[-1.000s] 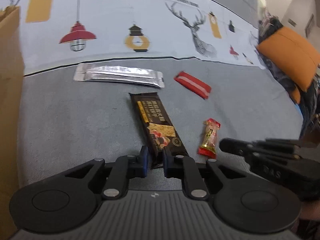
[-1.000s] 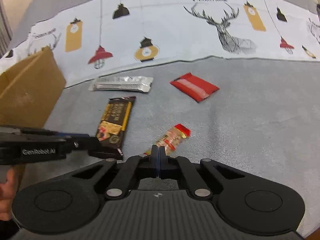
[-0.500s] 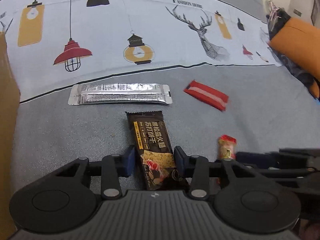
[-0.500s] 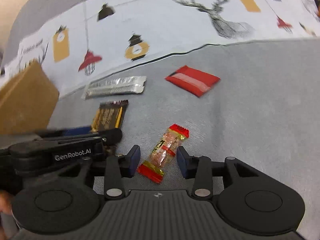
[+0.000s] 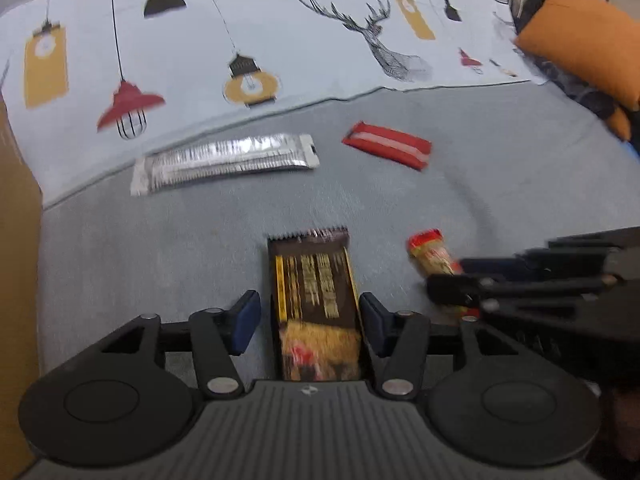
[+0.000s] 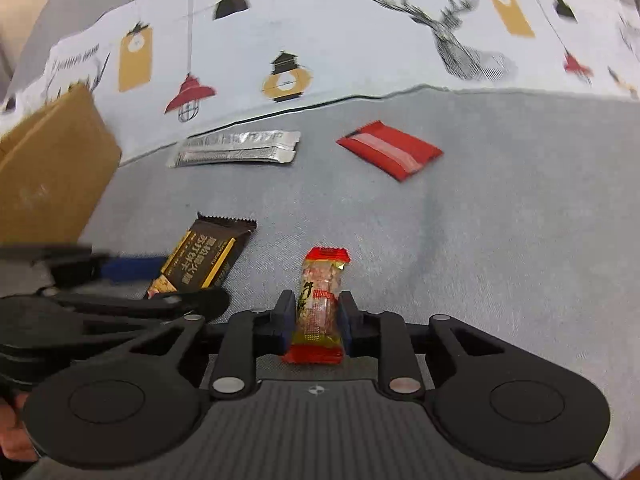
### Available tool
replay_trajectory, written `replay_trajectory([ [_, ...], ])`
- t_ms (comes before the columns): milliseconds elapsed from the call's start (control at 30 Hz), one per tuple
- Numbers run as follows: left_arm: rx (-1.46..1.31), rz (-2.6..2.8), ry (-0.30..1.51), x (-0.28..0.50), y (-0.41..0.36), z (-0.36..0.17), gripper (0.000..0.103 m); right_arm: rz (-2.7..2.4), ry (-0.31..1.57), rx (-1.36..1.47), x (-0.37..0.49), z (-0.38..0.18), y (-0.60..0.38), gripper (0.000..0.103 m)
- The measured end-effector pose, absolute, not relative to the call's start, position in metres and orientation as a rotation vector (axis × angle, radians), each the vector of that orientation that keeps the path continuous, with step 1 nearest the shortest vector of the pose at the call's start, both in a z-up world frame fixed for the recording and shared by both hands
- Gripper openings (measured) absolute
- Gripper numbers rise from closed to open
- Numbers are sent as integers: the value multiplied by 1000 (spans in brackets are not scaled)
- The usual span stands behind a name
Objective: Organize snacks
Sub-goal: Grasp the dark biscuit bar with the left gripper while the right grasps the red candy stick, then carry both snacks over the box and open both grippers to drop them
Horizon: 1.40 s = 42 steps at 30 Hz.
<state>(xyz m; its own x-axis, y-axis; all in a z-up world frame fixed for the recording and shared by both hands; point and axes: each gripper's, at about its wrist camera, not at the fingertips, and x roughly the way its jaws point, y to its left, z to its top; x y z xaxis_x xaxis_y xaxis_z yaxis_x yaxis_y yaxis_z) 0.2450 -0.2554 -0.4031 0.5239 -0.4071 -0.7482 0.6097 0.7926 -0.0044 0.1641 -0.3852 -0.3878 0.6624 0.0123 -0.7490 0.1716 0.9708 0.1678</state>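
Here the cardboard box (image 6: 48, 168) stands far left on the grey bed cover (image 6: 500, 240). The dark biscuit bar (image 5: 314, 300) lies lengthwise between the left gripper (image 5: 308, 322) fingers, open wider than it, not yet gripping. The red-ended candy (image 6: 320, 304), smallest, sits lengthwise within the right gripper (image 6: 314, 318), fingers closed against its sides.

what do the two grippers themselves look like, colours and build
Both the left gripper and right gripper are matte black plastic: a ribbed grey-black body, two round discs at the sides, linkage bars with silver rivets, and dark blue pads on the fingertips. A small round emblem marks each body's centre. No cables show.
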Motion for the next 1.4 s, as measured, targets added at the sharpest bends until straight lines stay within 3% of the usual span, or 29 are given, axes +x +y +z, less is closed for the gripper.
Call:
replay_trajectory([
  [67,240,-631,836,253,-257,-400,43,-95,843,241,166,-389,-387,24],
  [300,174,-664,879,249,-247,-385,43,-87,849,293,170,-376,-389,19],
  [500,71,-620,868,234,-220,-331,43,-43,718,310,147,-325,-370,19],
  [1067,-161,-481,626,178,-47,-211,43,129,547,320,103,-211,-222,19],
  [1400,-262,-375,367,157,38,-140,43,283,416,246,113,-138,-146,19],
])
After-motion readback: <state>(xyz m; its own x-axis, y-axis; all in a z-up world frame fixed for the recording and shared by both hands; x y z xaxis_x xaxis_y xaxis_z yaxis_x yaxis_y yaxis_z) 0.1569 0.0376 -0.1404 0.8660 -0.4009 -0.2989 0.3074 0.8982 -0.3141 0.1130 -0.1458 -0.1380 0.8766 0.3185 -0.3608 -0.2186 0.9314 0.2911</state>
